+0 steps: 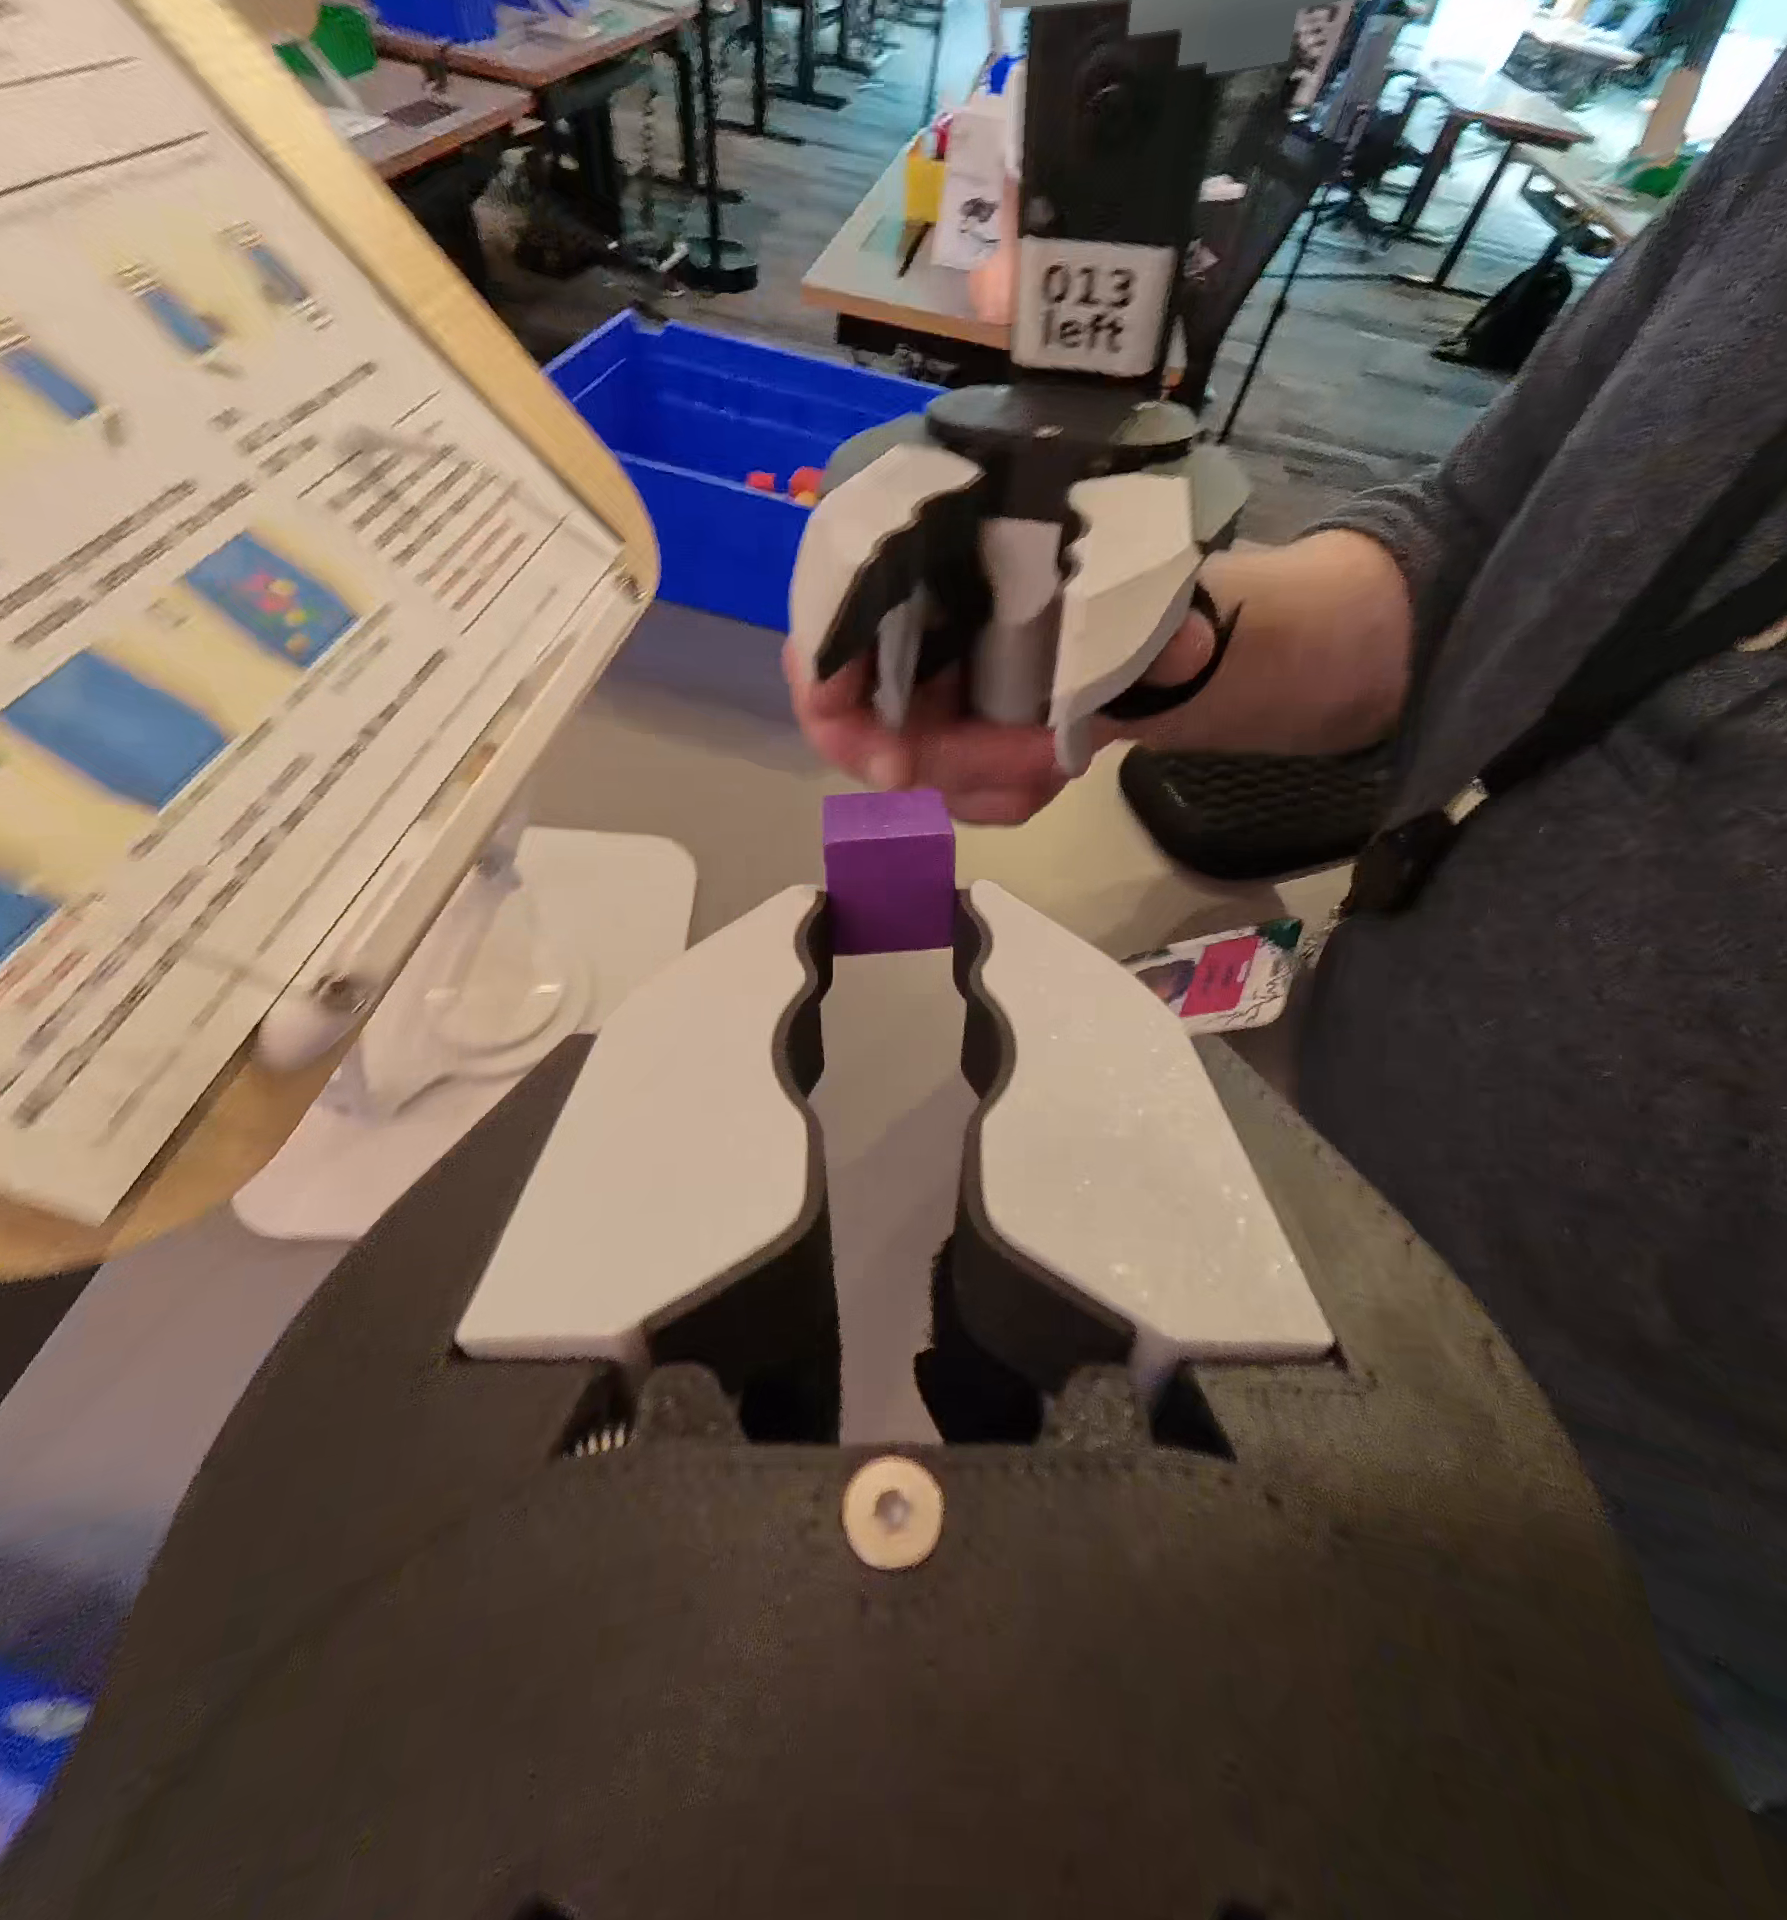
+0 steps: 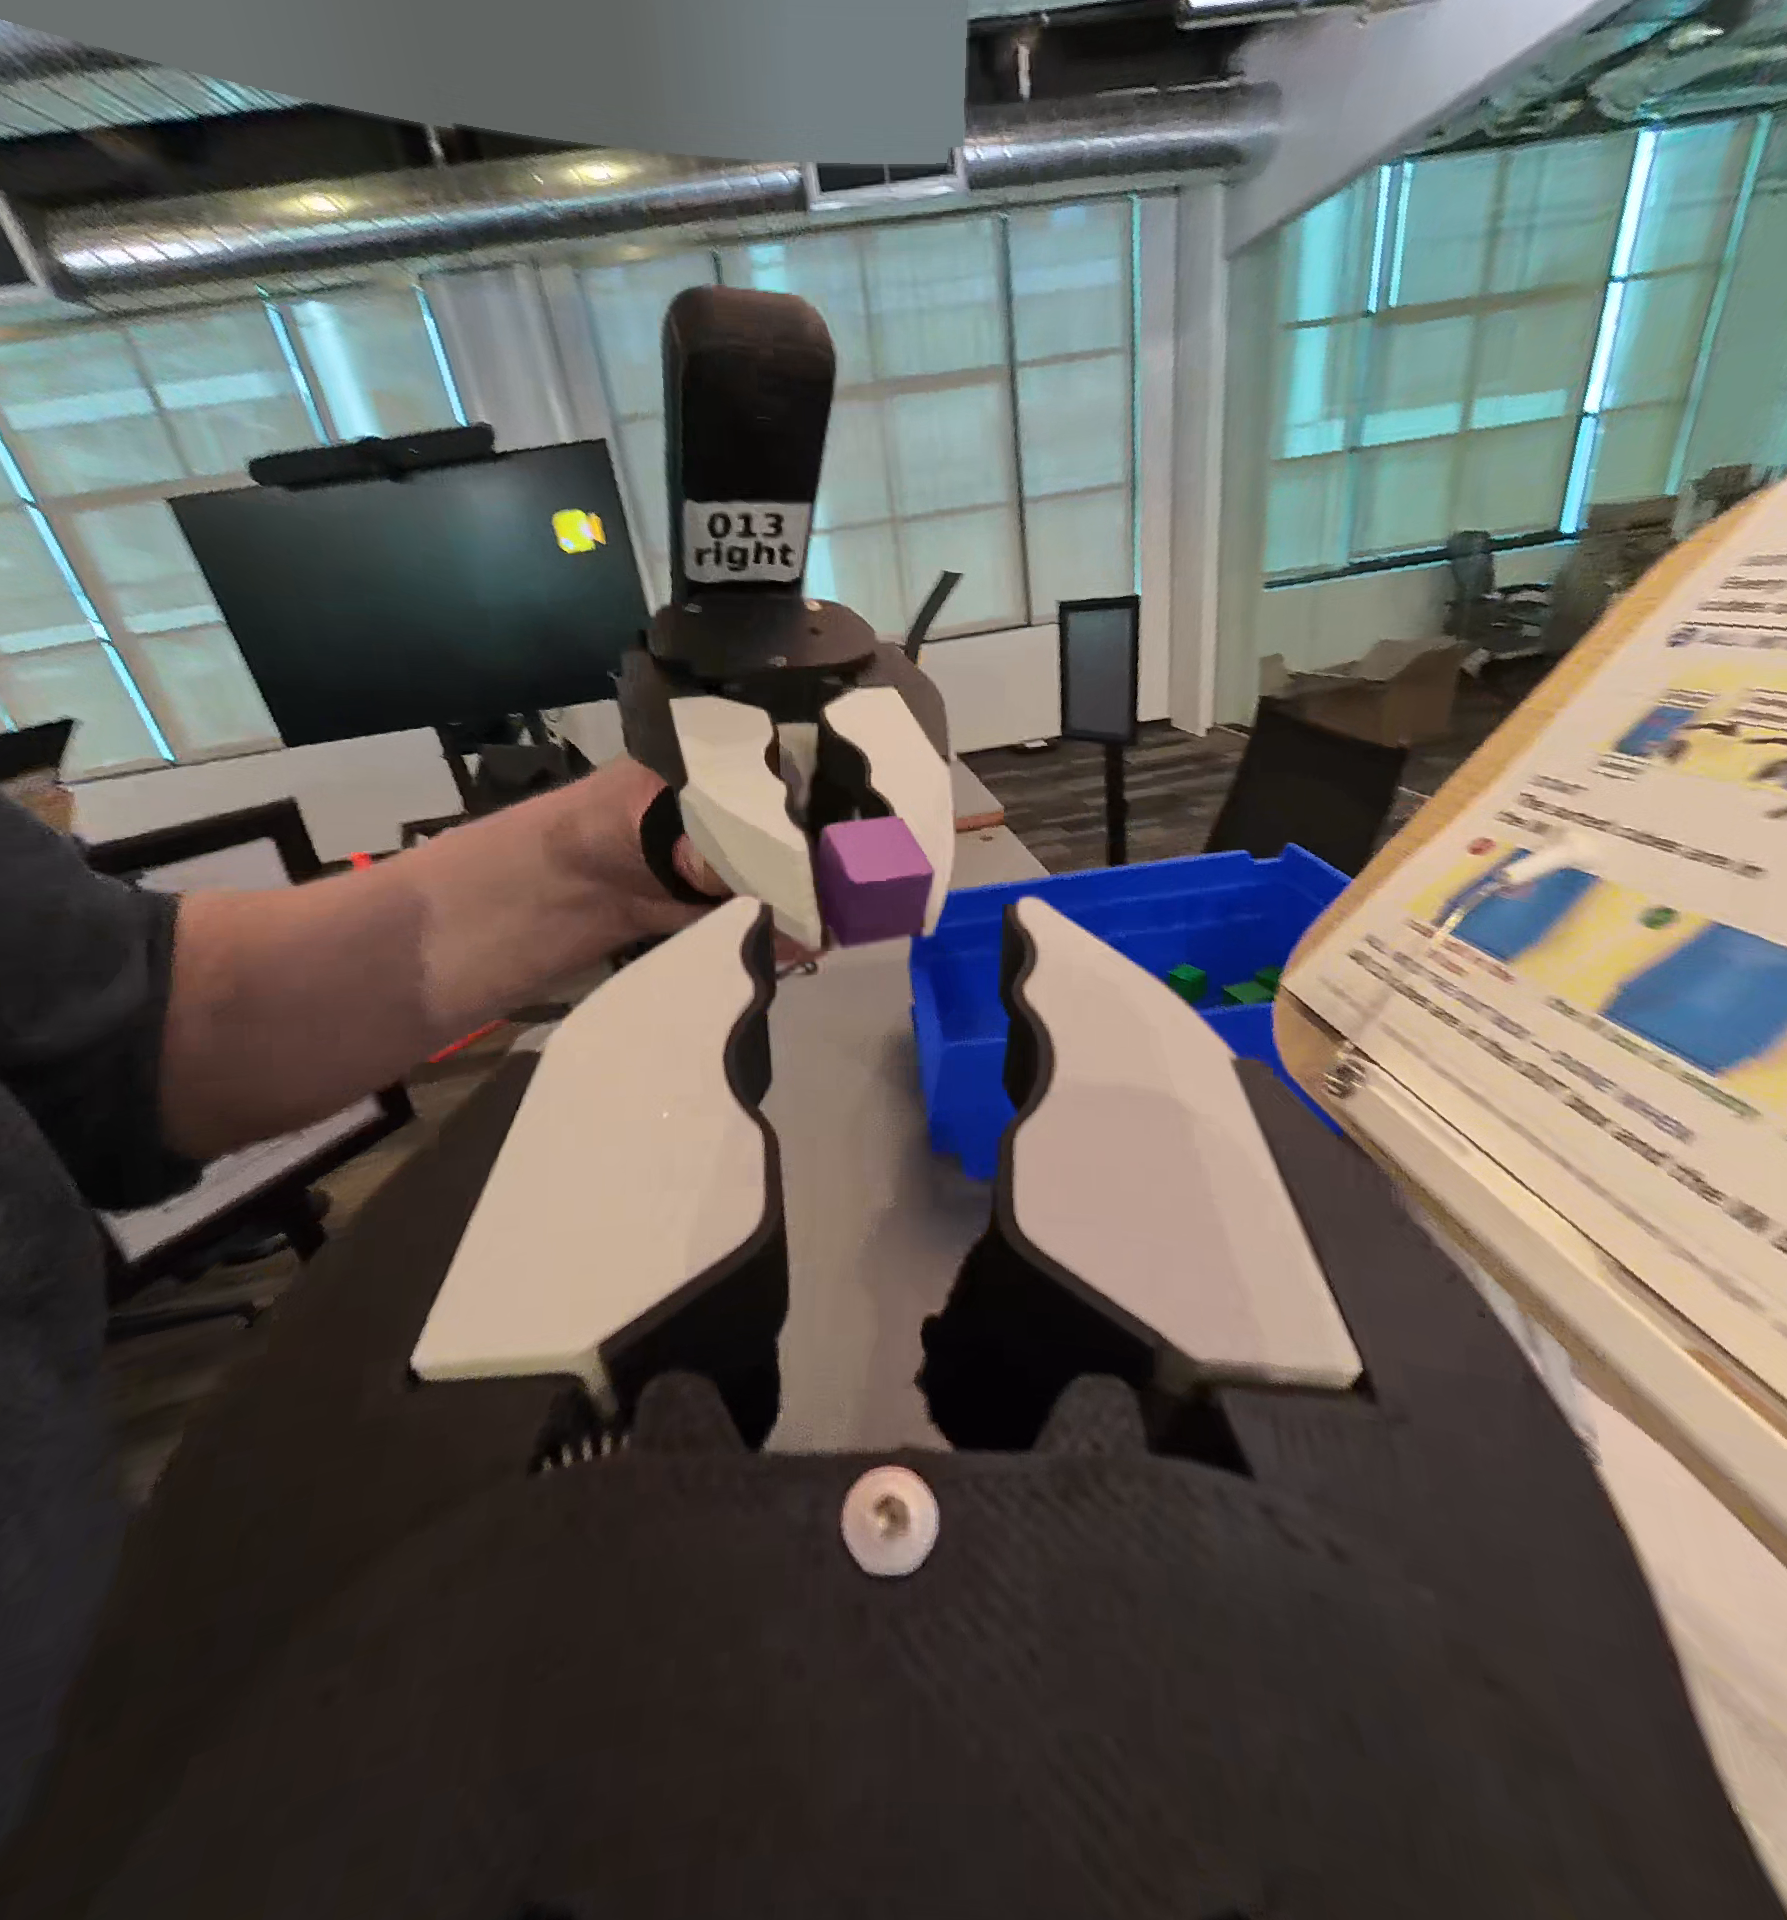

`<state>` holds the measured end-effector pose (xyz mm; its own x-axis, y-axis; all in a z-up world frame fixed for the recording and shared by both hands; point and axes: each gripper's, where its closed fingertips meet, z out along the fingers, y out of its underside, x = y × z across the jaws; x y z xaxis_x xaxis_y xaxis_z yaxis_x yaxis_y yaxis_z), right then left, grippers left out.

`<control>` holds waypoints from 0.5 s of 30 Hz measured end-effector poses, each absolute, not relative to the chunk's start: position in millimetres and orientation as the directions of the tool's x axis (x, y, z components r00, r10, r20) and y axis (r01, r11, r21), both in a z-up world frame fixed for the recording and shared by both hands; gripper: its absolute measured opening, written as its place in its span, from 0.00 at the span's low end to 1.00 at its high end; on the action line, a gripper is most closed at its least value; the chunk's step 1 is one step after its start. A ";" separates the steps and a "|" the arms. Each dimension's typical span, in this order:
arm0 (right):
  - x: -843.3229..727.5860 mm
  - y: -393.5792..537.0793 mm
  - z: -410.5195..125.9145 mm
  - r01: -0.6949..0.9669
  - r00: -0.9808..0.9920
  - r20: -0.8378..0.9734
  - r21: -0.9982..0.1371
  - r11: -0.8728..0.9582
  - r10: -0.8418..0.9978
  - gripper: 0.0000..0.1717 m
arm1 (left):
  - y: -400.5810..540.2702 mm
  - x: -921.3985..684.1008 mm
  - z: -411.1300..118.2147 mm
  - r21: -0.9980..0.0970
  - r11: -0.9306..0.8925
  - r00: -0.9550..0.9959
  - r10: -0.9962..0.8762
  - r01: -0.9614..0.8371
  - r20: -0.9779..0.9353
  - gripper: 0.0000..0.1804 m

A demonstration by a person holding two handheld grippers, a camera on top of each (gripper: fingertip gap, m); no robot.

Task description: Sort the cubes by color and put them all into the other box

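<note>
In the left wrist view my left gripper point(image 1: 889, 906) is shut on a purple cube point(image 1: 887, 883); both pads press its sides and hold it in the air above the grey table point(image 1: 723, 769). The right wrist view shows the same cube point(image 2: 873, 883) clamped between the left gripper's fingers point(image 2: 754, 831). My right gripper point(image 2: 887, 920) is open and empty, facing the left one at close range. It also shows in the left wrist view point(image 1: 982, 634), held in a hand, with nothing between its fingers. A blue bin point(image 2: 1107, 914) behind holds green cubes point(image 2: 1187, 980).
Another blue bin point(image 1: 702, 436) with red and orange cubes point(image 1: 793, 484) stands beyond the table edge. A tilted instruction board on a white stand point(image 1: 245, 623) is close on the left, and on the right in the right wrist view point(image 2: 1647, 987). A person's torso point(image 1: 1595, 935) is at the right.
</note>
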<state>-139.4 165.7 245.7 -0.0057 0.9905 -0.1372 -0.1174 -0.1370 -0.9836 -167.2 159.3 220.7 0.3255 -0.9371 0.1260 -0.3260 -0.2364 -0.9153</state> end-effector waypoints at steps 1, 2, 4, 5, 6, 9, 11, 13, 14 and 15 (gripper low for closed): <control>-140.9 163.0 247.6 -0.131 -0.021 -0.142 -0.981 -0.143 0.990 0.24 | 156.6 -157.7 222.4 -0.919 -0.220 0.305 -0.945 -0.327 0.118 0.12; -141.9 160.7 248.1 -0.135 -0.030 -0.143 -0.980 -0.146 0.989 0.24 | 154.7 -150.0 223.9 -0.923 -0.204 0.290 -0.951 -0.328 0.107 0.12; -141.2 158.6 248.5 -0.145 -0.039 -0.156 -0.976 -0.160 0.987 0.23 | 148.5 -135.4 229.2 -0.937 -0.188 0.233 -0.965 -0.296 0.120 0.12; -140.0 158.3 248.3 -0.148 -0.039 -0.162 -0.975 -0.166 0.986 0.22 | 147.3 -130.0 230.5 -0.942 -0.182 0.217 -0.969 -0.282 0.122 0.12; -138.6 157.0 247.5 -0.148 -0.044 -0.165 -0.974 -0.170 0.985 0.21 | 147.3 -125.9 230.0 -0.943 -0.181 0.209 -0.970 -0.278 0.124 0.12; -132.5 151.2 247.3 -0.158 -0.071 -0.176 -0.970 -0.186 0.982 0.17 | 147.3 -117.0 229.0 -0.948 -0.191 0.184 -0.972 -0.254 0.146 0.12; -129.2 149.6 247.3 -0.167 -0.081 -0.195 -0.964 -0.206 0.977 0.14 | 146.3 -113.1 229.0 -0.951 -0.199 0.161 -0.973 -0.235 0.163 0.12; -126.0 150.1 246.2 -0.168 -0.079 -0.203 -0.962 -0.214 0.976 0.13 | 146.5 -109.7 228.4 -0.953 -0.205 0.150 -0.973 -0.224 0.175 0.12; -123.5 150.0 247.4 -0.174 -0.080 -0.205 -0.961 -0.216 0.975 0.13 | 146.4 -107.3 229.8 -0.954 -0.211 0.142 -0.973 -0.211 0.184 0.12; -120.2 150.3 249.6 -0.183 -0.077 -0.206 -0.959 -0.217 0.975 0.13 | 147.1 -105.4 232.1 -0.957 -0.216 0.138 -0.972 -0.195 0.192 0.12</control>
